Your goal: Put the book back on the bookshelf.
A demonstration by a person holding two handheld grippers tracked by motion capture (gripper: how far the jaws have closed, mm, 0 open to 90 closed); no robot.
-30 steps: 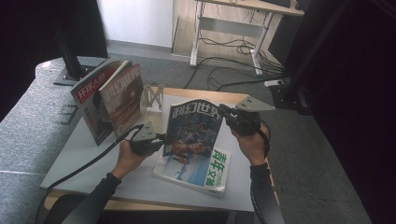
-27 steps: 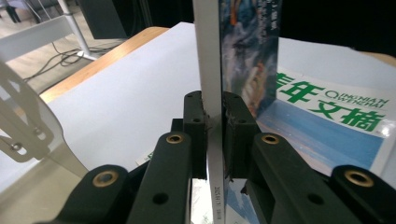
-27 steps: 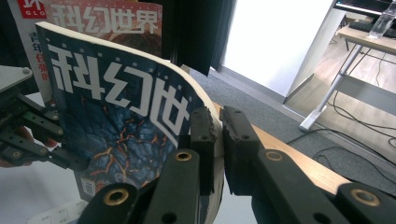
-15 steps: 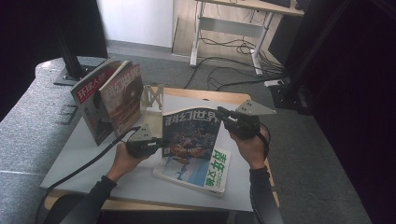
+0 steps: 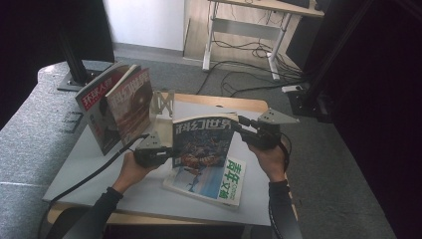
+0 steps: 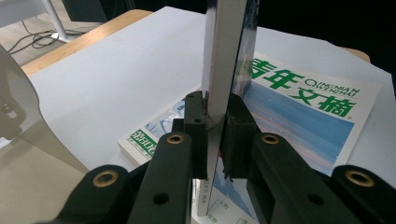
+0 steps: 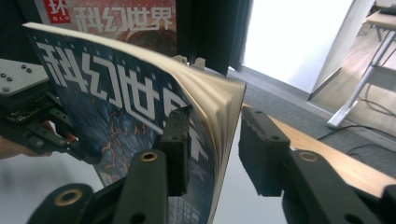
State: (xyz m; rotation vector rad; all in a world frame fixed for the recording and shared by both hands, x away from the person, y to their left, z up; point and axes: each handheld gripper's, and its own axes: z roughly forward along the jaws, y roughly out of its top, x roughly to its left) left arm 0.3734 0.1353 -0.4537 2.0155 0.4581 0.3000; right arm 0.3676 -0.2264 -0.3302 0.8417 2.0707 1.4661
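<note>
my left gripper (image 5: 166,155) pinches the dark magazine (image 5: 201,142) upright; my right gripper's (image 5: 241,130) jaws have just been opening, page edge loose between them. handover's on: next, carry it to the rack (image 5: 161,103).

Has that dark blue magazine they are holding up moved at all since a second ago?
Yes. The dark blue magazine has shifted slightly left and stands more upright, judged against the green-titled magazine lying flat beneath.
</note>
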